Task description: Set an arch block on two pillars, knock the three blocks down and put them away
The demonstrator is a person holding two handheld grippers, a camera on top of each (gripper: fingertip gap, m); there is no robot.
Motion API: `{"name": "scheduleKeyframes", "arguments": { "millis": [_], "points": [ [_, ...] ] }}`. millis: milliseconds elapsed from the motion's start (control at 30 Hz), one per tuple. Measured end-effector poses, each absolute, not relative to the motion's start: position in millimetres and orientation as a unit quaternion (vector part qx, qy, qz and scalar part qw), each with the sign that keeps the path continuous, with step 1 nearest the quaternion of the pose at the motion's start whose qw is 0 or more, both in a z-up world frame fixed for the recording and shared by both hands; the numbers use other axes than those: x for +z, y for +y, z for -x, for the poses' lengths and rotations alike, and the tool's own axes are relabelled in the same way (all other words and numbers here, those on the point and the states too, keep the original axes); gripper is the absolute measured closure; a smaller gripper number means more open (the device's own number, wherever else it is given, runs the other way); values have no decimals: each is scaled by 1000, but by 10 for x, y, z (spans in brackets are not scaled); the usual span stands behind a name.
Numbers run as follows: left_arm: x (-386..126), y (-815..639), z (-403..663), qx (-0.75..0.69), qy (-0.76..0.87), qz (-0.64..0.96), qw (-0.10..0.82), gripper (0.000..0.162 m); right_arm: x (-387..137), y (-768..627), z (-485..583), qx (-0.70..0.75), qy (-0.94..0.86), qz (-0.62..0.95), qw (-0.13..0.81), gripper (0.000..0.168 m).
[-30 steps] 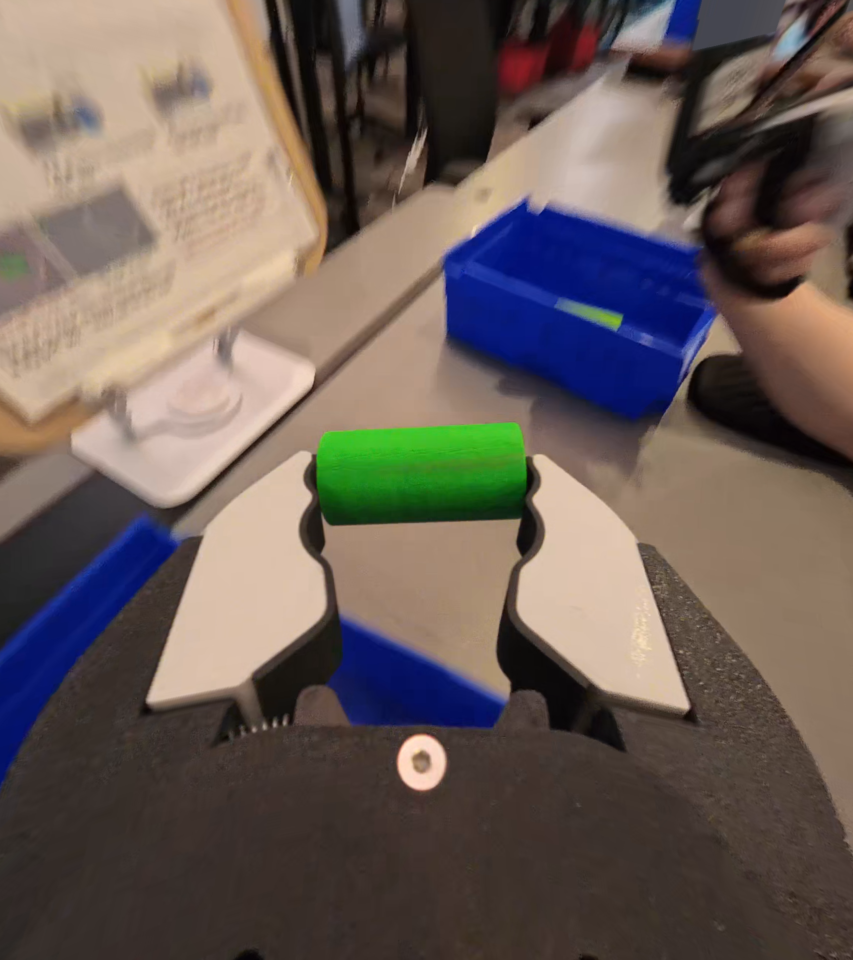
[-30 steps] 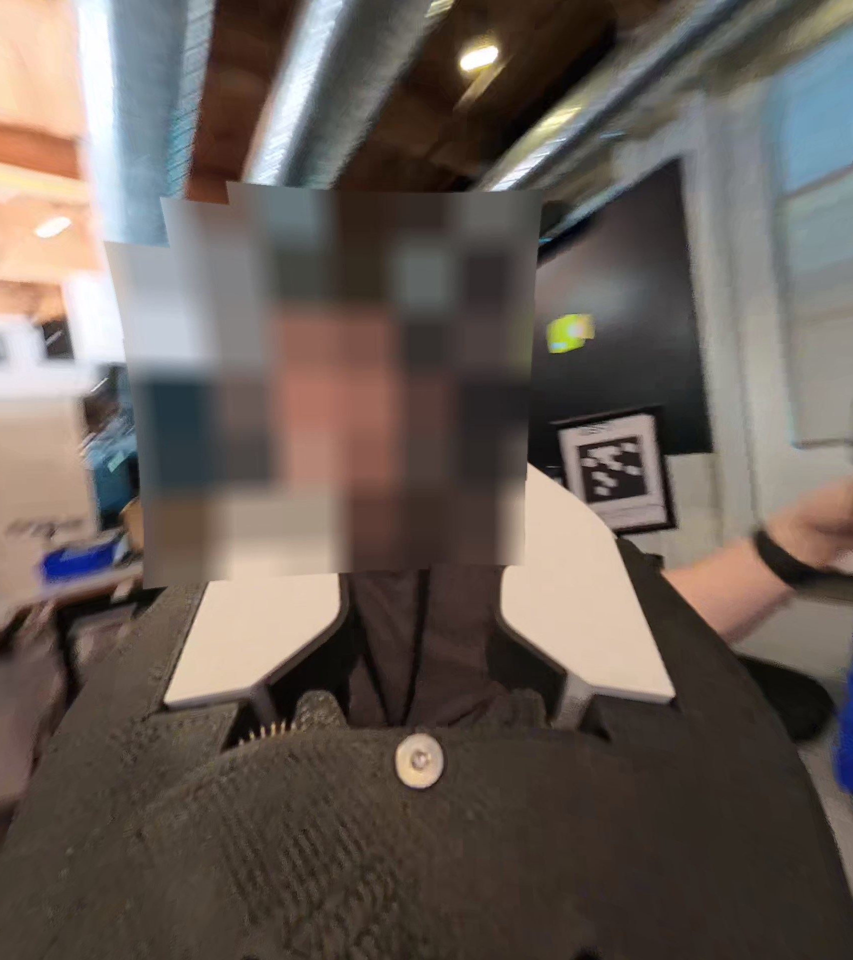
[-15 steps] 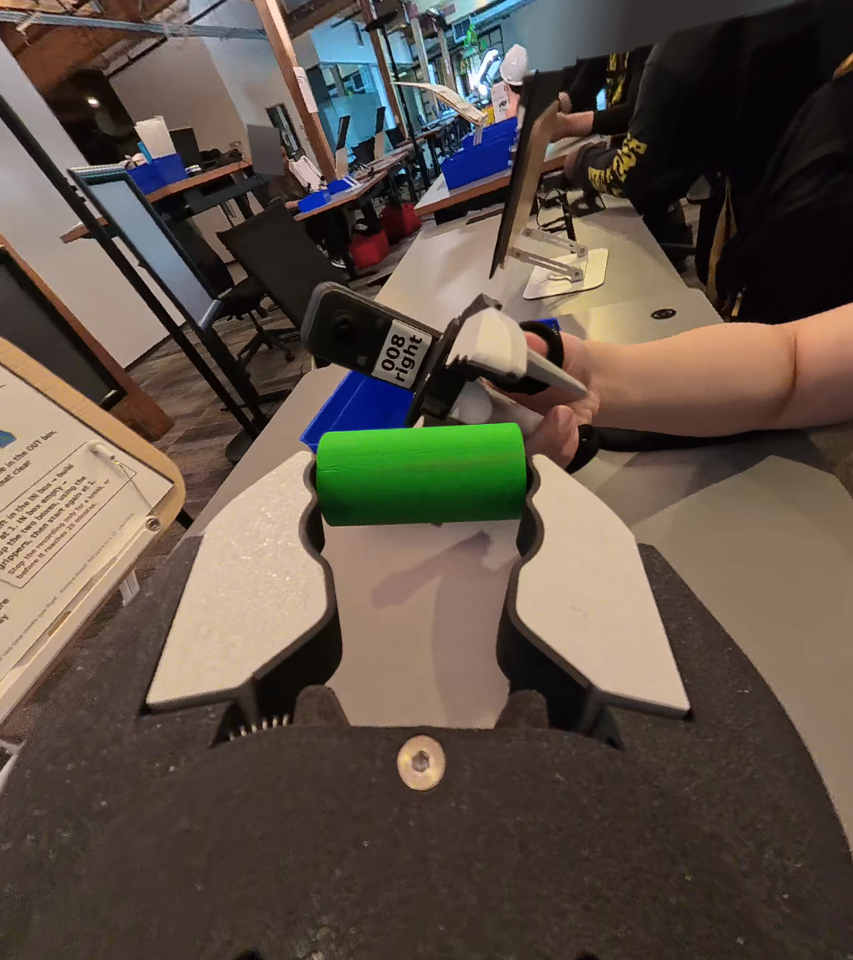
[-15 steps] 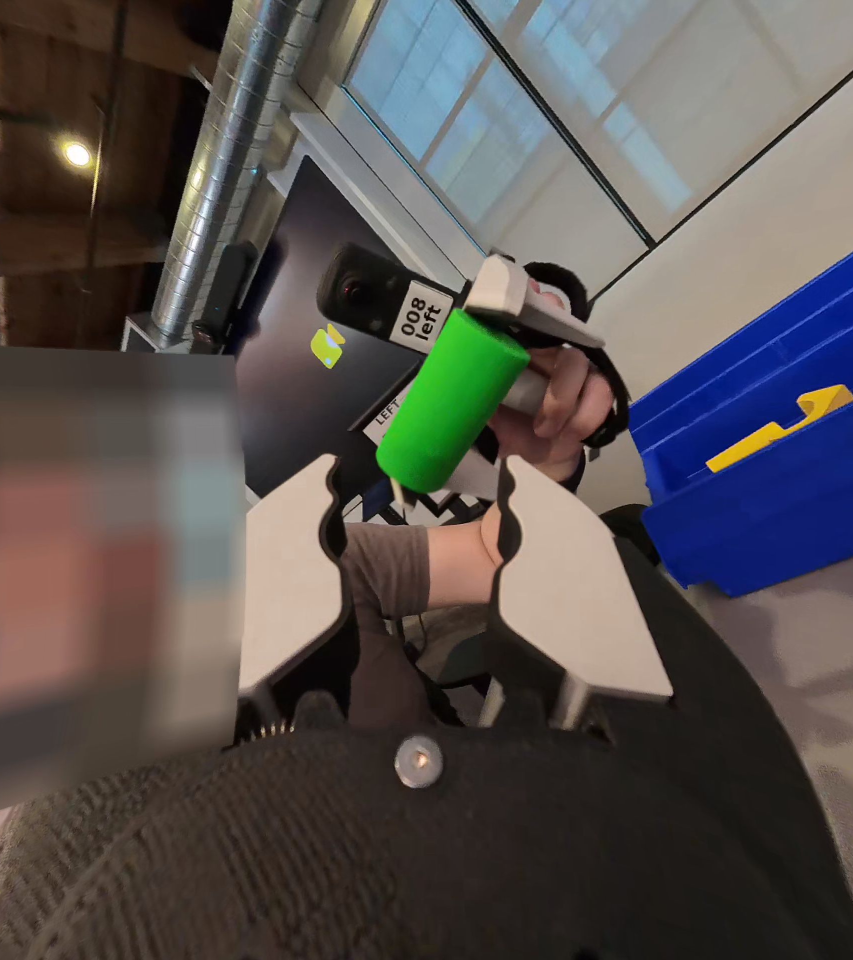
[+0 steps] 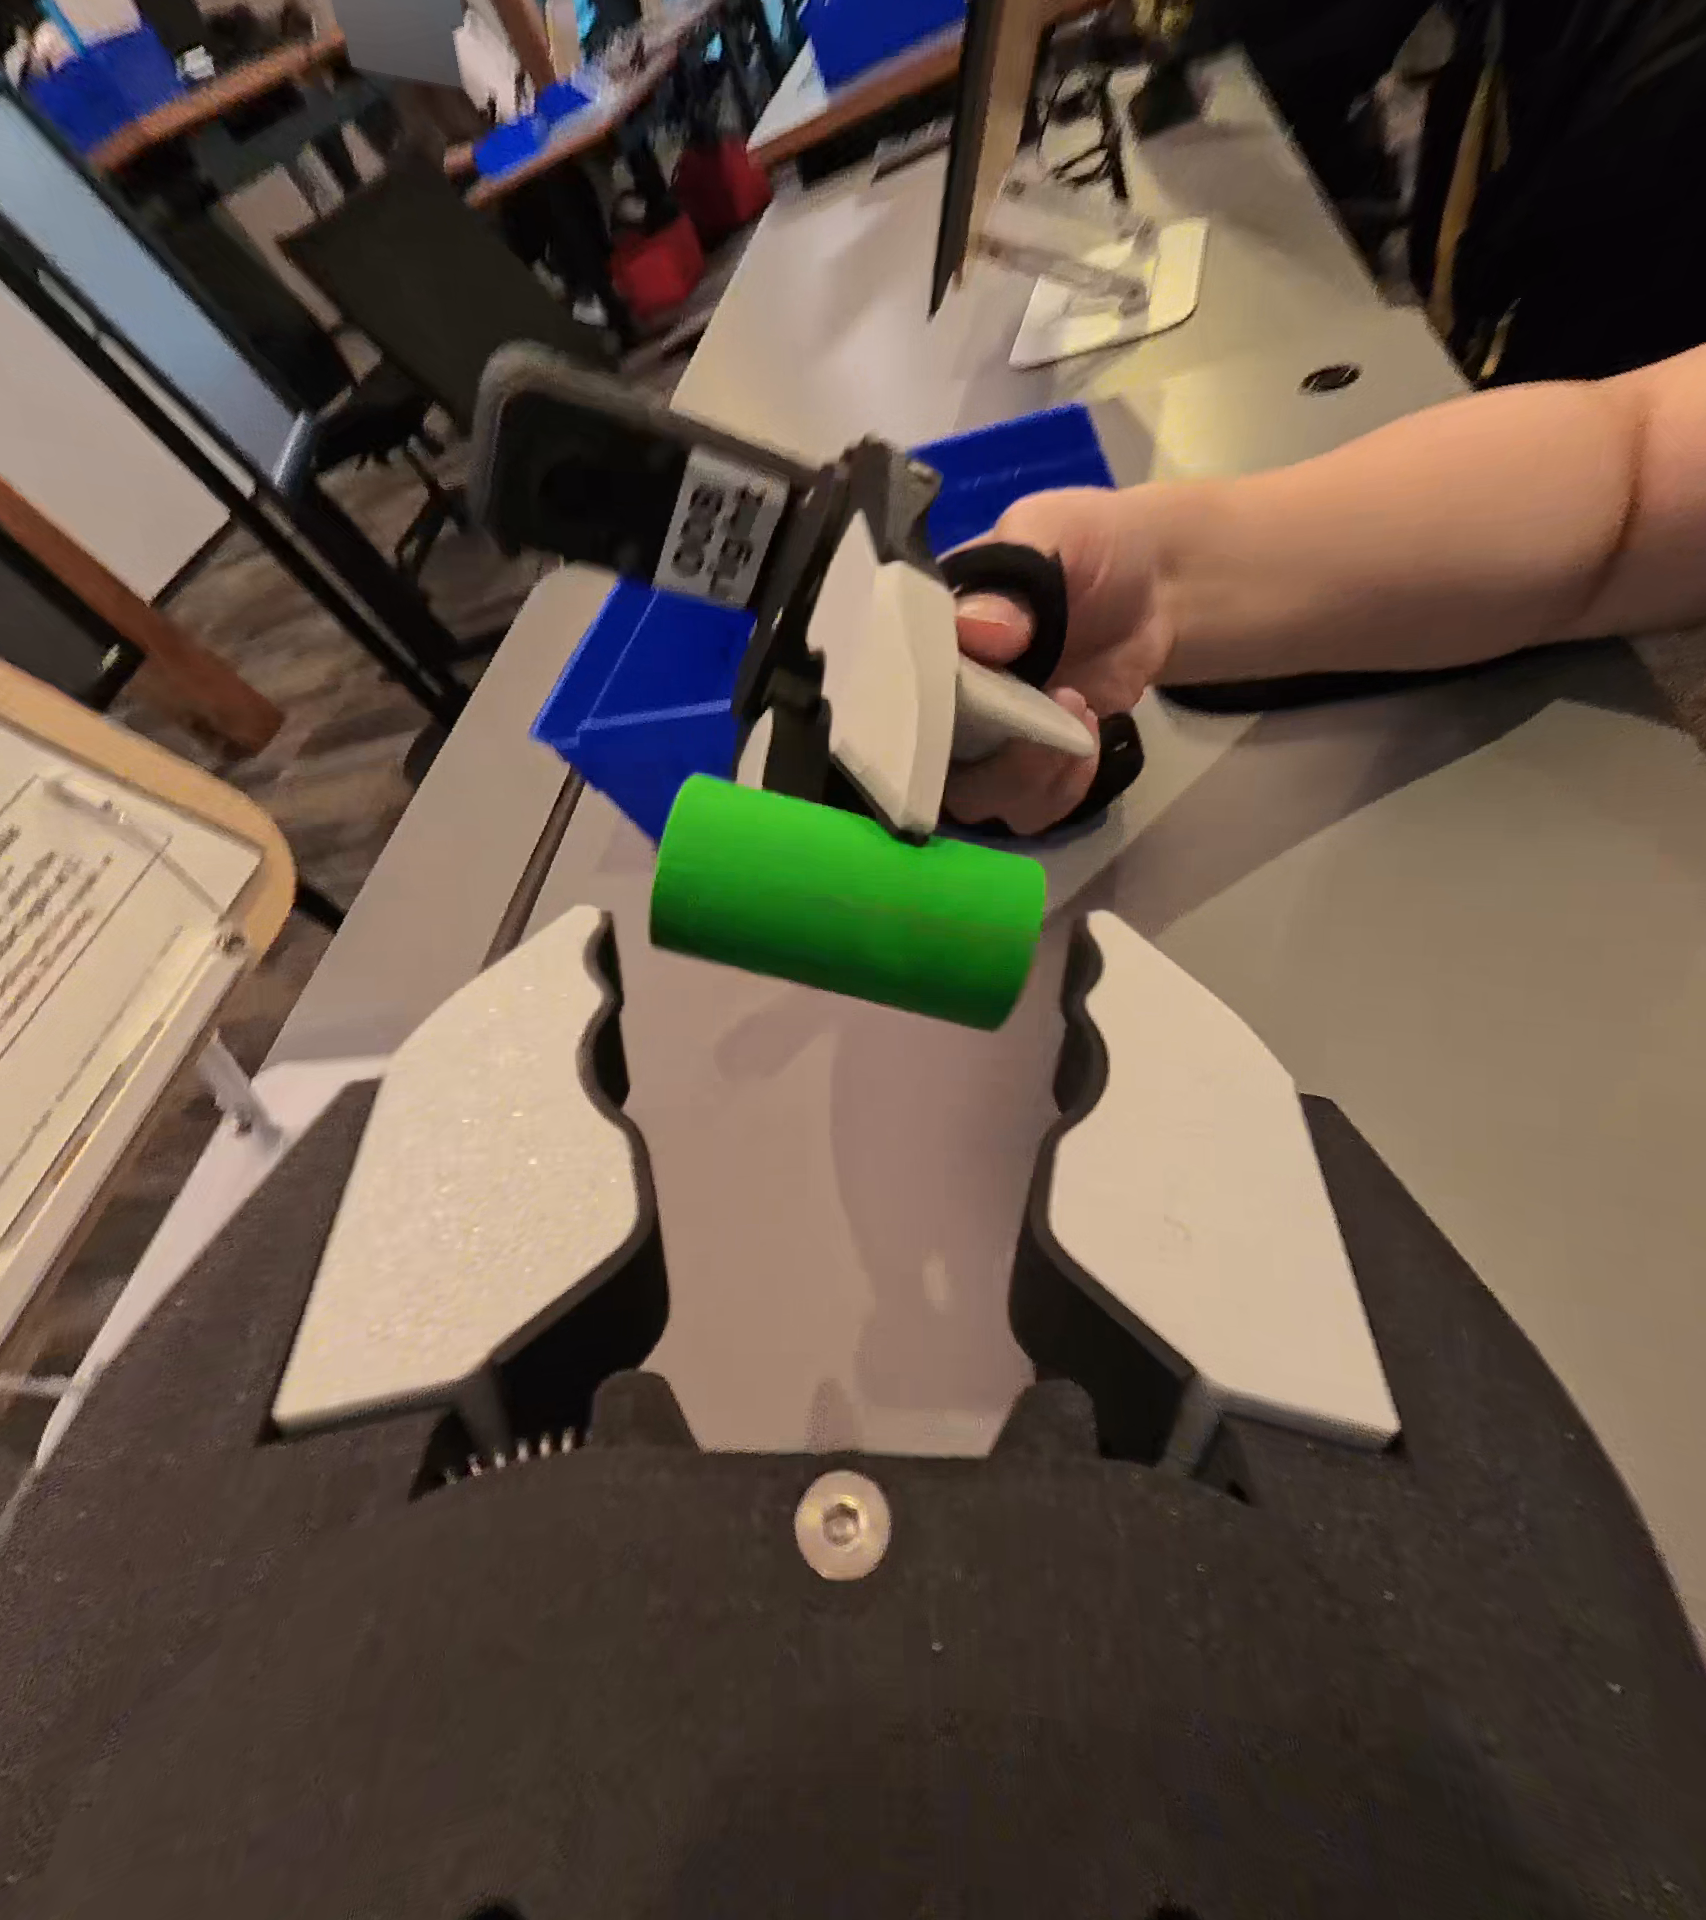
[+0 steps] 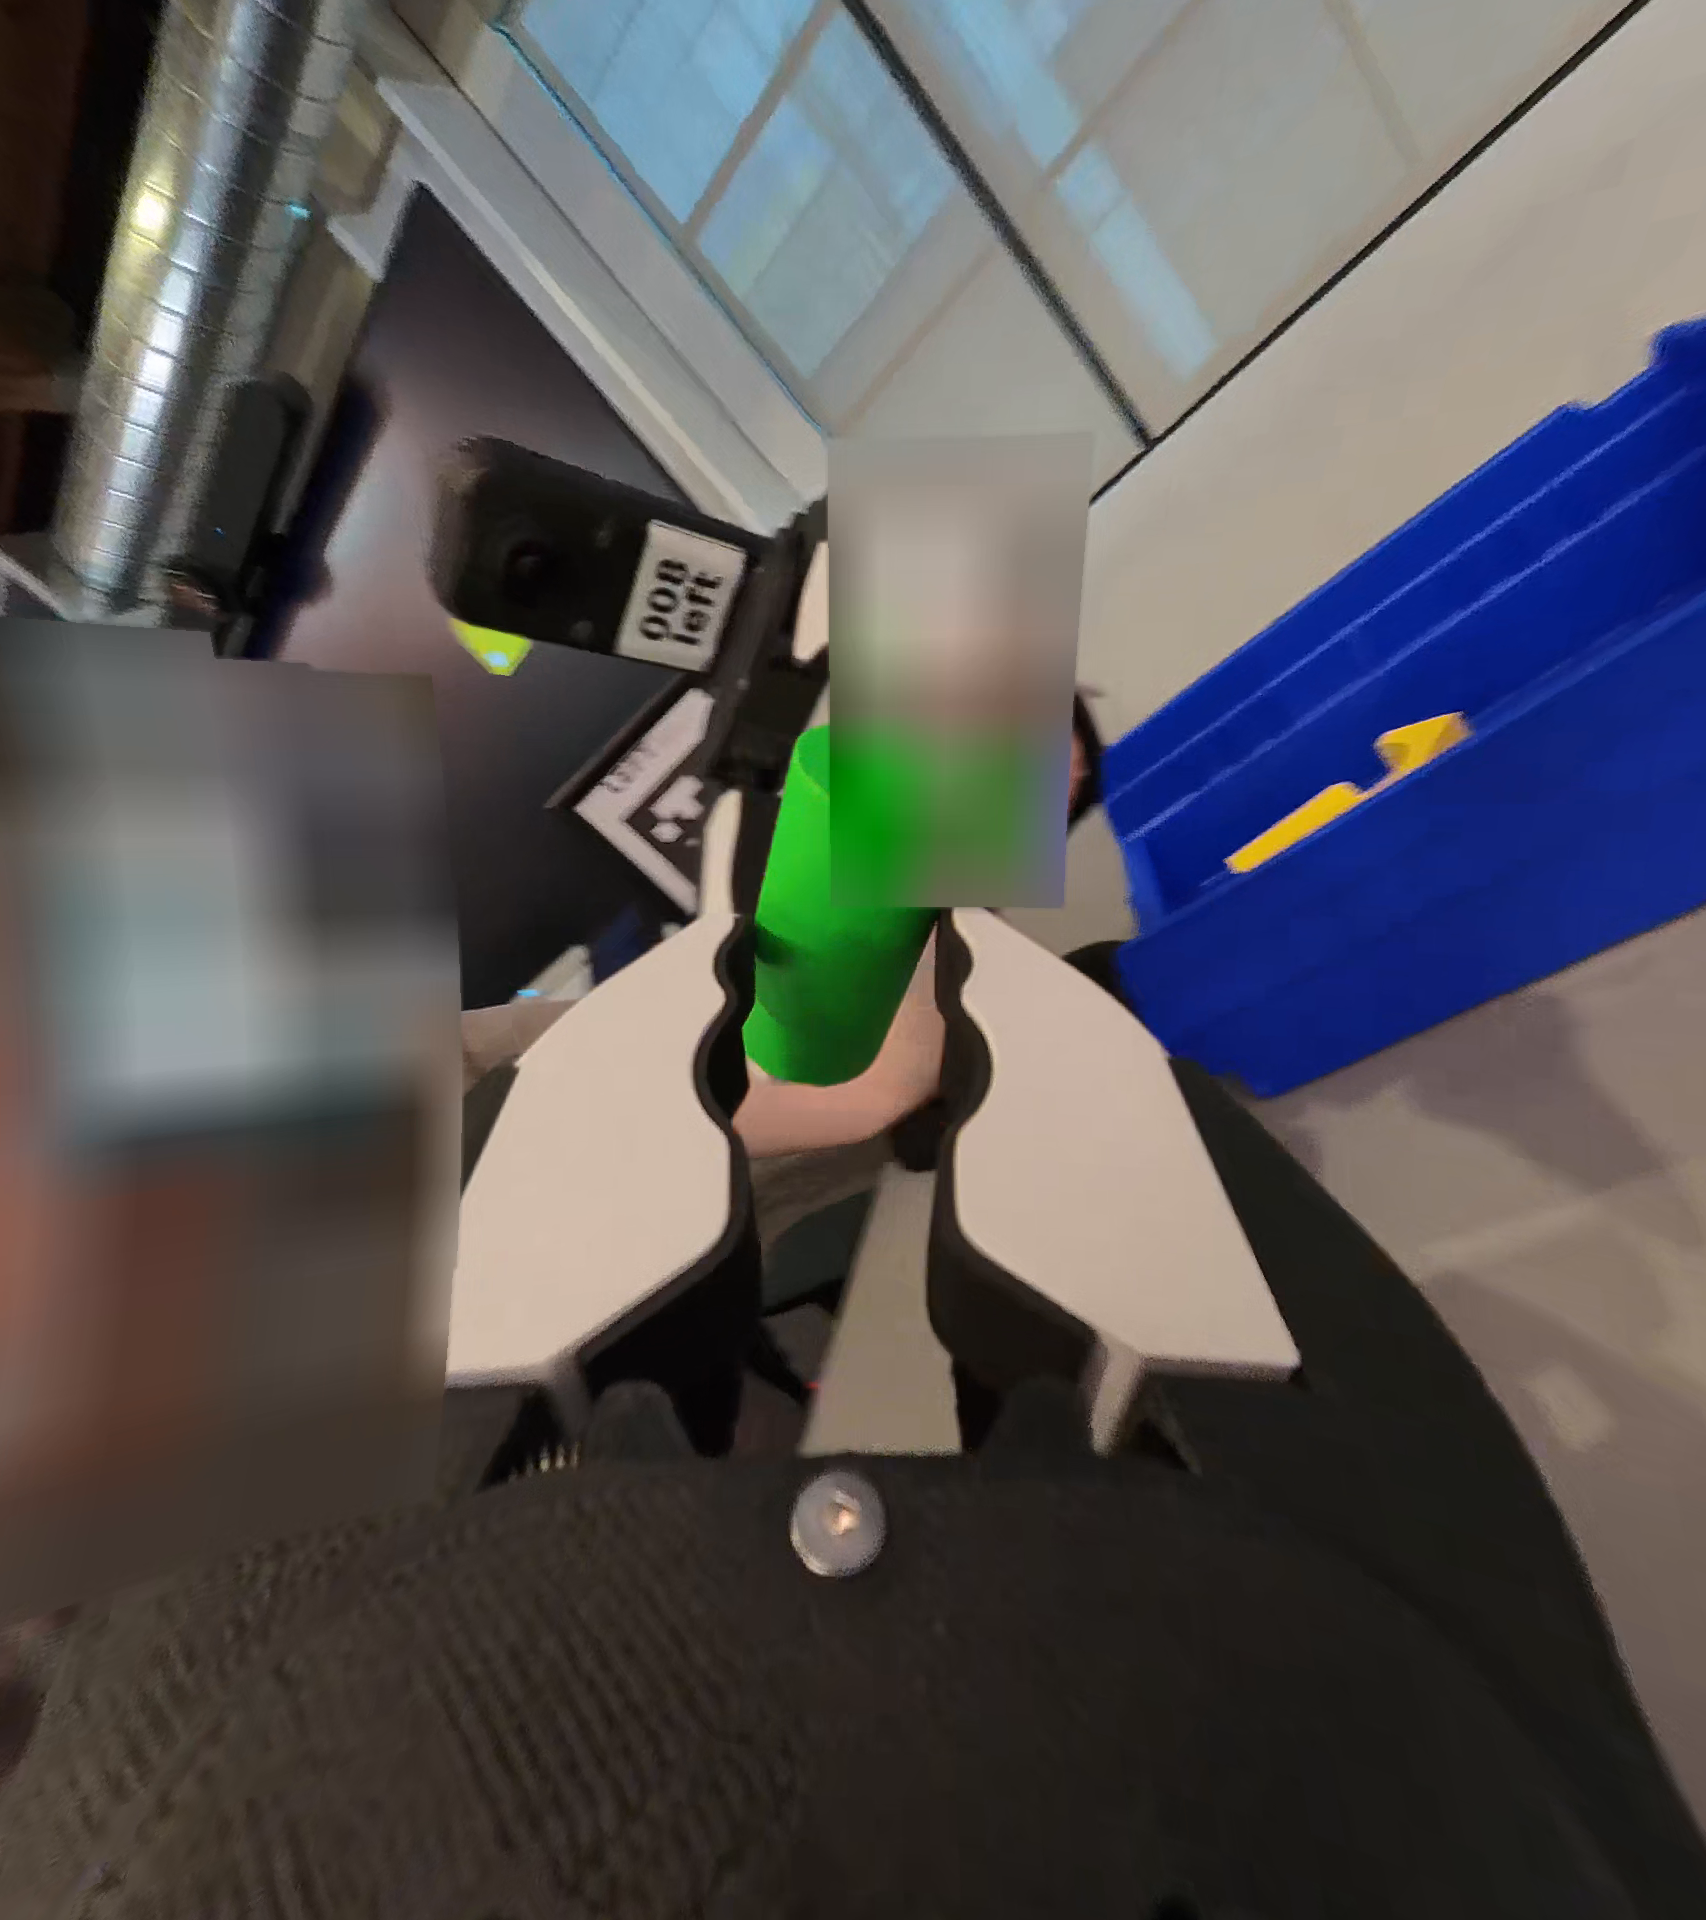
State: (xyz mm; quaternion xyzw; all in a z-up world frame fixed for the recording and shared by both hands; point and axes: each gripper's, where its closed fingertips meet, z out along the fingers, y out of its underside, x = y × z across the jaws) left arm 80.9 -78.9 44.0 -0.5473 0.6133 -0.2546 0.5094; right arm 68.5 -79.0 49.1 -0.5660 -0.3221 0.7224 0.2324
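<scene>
In the left wrist view, the left gripper (image 5: 844, 971) has its fingers spread wide, and the green cylinder (image 5: 844, 914) lies crosswise between the tips, tilted down to the right, with a gap at each end so neither finger touches it. From the far side the right gripper (image 5: 890, 800) reaches down onto the cylinder's top, held by a hand (image 5: 1067, 665); a blue bin (image 5: 662, 696) sits beyond on the grey surface (image 5: 1451, 935). In the right wrist view, the right gripper's (image 6: 841, 961) fingers are narrowed on the cylinder (image 6: 818, 997), which passes lengthwise between the tips, meeting the left finger and seeming to meet the right, its far part under a blur patch. To the right, a blue bin (image 6: 1451, 883) holds a yellow block (image 6: 1348, 795).
</scene>
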Motion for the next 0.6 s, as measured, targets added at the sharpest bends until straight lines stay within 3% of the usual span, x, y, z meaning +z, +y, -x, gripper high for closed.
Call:
{"name": "scheduleKeyframes", "arguments": {
  "millis": [167, 233, 267, 367, 600],
  "points": [
    [446, -479, -113, -171, 577, 645, 470, 78, -34, -172, -714, 537, -336, 652, 416, 136],
    [437, -323, 329, -119, 533, 703, 455, 92, -365, 13, -694, 431, -376, 681, 457, 136],
    [380, -290, 556, -101, 512, 734, 434, 101, -545, 102, -693, 375, -397, 698, 462, 136],
    [132, -216, 1216, -24, 449, 816, 363, 101, -883, 280, -669, 271, -448, 710, 472, 136],
    [-491, -257, 1861, 15, 347, 919, 186, 97, -1211, 477, -609, 227, -473, 712, 466, 136]
  ]
}}
